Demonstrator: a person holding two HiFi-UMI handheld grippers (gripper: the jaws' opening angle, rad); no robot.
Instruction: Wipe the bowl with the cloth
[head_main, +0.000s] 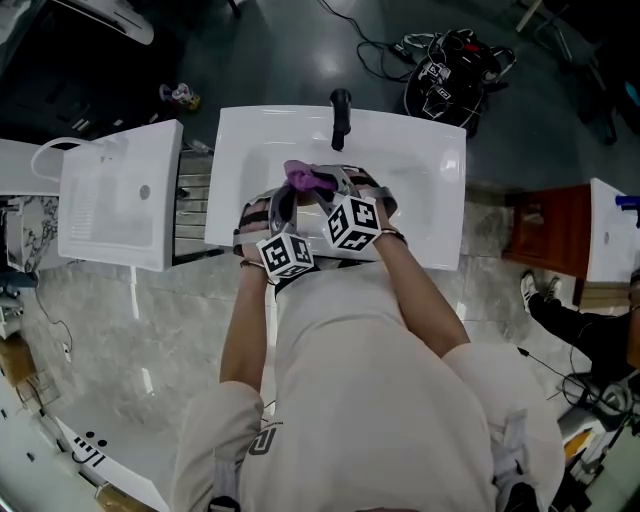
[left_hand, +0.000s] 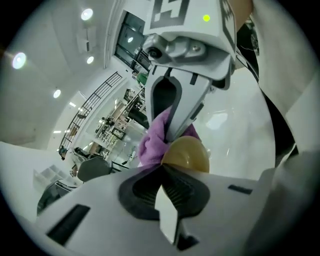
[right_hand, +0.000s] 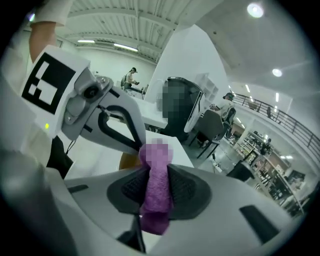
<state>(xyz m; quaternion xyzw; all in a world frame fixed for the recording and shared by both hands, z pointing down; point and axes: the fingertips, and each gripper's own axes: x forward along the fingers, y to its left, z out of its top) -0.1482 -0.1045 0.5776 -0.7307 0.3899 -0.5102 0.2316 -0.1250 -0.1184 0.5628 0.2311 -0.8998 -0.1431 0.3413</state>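
- While looking along the left gripper (left_hand: 162, 167): see the yellow bowl (left_hand: 186, 152) pinched by its edge, jaws narrow on it, held up over the white sink (head_main: 440, 170).
- Purple cloth (right_hand: 156, 200) clamped between the closed jaws of the right gripper (right_hand: 154, 175), with a fold sticking out past the tips and pressed against the bowl.
- Judged step: mid-wipe, cloth in contact with the bowl.
- Next move calls for: dragging the cloth round the bowl's surface while keeping the rim pinch firm, and turning the bowl to expose unwiped areas.
- Risk, as a guess: a thin rim grip could slip under wiping pressure.
- From the head view: bowl not visible, covered by both grippers and their marker cubes; only cloth shows, in front of the faucet (head_main: 341, 118).
- From the right gripper view: only a sliver of bowl beside the cloth.
- Cannot tell whether the cloth is on the inside or the outside of the bowl, nor how much is wiped.
- Mosaic patch over the cloth tip hides the contact point there.
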